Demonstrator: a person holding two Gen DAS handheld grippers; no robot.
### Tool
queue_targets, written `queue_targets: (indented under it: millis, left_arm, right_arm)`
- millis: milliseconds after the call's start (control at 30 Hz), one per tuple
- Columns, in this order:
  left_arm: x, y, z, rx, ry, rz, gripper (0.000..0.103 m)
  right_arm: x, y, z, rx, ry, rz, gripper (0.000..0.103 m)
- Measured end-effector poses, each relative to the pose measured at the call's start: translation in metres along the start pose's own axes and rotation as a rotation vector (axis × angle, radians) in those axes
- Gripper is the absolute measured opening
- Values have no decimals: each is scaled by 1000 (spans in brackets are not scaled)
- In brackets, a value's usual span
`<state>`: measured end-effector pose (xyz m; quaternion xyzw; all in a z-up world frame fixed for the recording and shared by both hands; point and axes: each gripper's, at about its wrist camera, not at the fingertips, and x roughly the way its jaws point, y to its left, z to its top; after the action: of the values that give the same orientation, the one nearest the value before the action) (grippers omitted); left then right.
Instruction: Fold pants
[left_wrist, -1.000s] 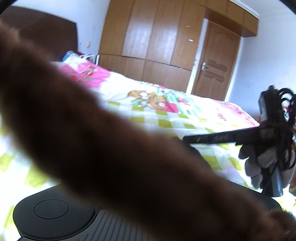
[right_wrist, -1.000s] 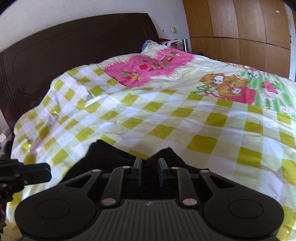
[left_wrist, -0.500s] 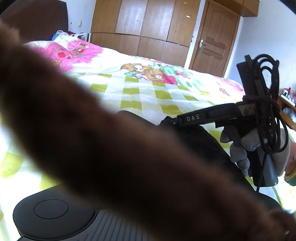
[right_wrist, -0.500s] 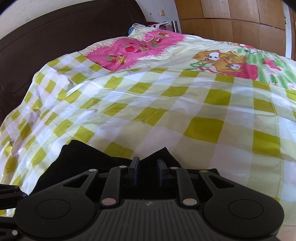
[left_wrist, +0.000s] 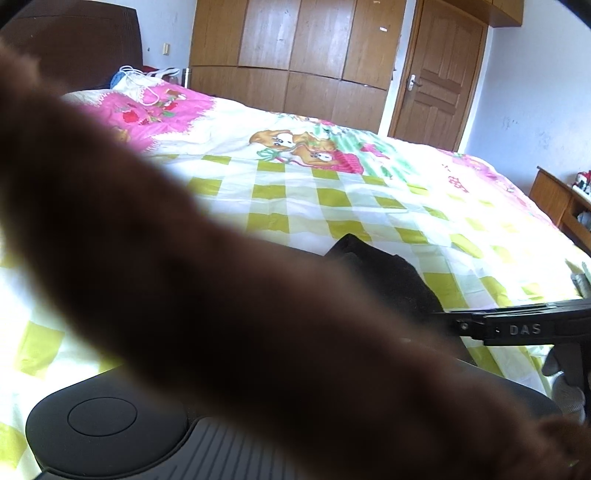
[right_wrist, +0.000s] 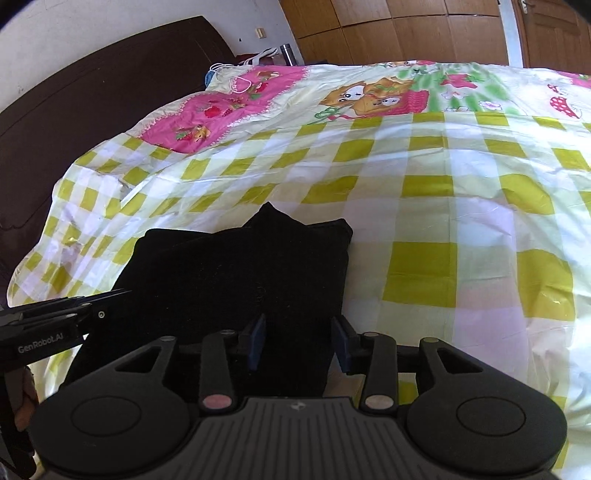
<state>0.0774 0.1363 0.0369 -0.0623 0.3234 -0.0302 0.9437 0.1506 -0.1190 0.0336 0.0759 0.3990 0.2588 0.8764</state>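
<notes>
1. Two views differ sharply: the right wrist view shows the whole scene, while a blurred brown sleeve (left_wrist: 221, 314) crosses the left wrist view from upper left to lower right and hides most of it.
2. Only the right wrist view shows the pants (right_wrist: 240, 280) whole: a black folded stack low and left of centre on the checked bedspread (right_wrist: 424, 192), one corner peaking at its far edge.
3. Only the left wrist view shows the door (left_wrist: 439, 70) at upper right and the wardrobe (left_wrist: 295, 51) along the top; the pants (left_wrist: 388, 273) appear there as a dark patch right of centre.
4. Right gripper (right_wrist: 300, 341): fingers (right_wrist: 256, 341) stand wide apart, with the near edge of the pants between them; they grip nothing.
5. Left gripper (right_wrist: 114, 295) enters the right wrist view at the left edge, its tips at the stack's left side. Whether its fingers are spread or closed I cannot tell; its own view hides them behind the sleeve.
6. At the right edge of the left wrist view, the right gripper (left_wrist: 458, 325) reaches the pants side-on.
</notes>
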Motion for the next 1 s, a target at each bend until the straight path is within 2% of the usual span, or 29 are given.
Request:
queue_targets:
  millis: [100,300,433,567,667,800,1000]
  left_arm:
    - [-6,-4,1,35,2,45,17]
    - [6,-3,-6,66,74,84,18]
    - [4,-4,-8,57,76,70,24]
    - [7,-3,-9,69,86,66,24]
    - [11,-1,-11,62,92,47,30]
    - [1,7,-11,26,45,14,31]
    - [-1,15,-13,20,22,44,31]
  right_arm:
    - [-10,-2,-2,21,-16,-5,55]
    - [-14,-4,-14,60,12,17,60]
    - [1,-12,-22,170,47,81,66]
    - [13,-11,-21,200,47,112,74]
    - [24,-11,-23,217,65,135,78]
    - [28,-10,-25,211,51,154,84]
    - [28,-6,-28,164,34,154,84]
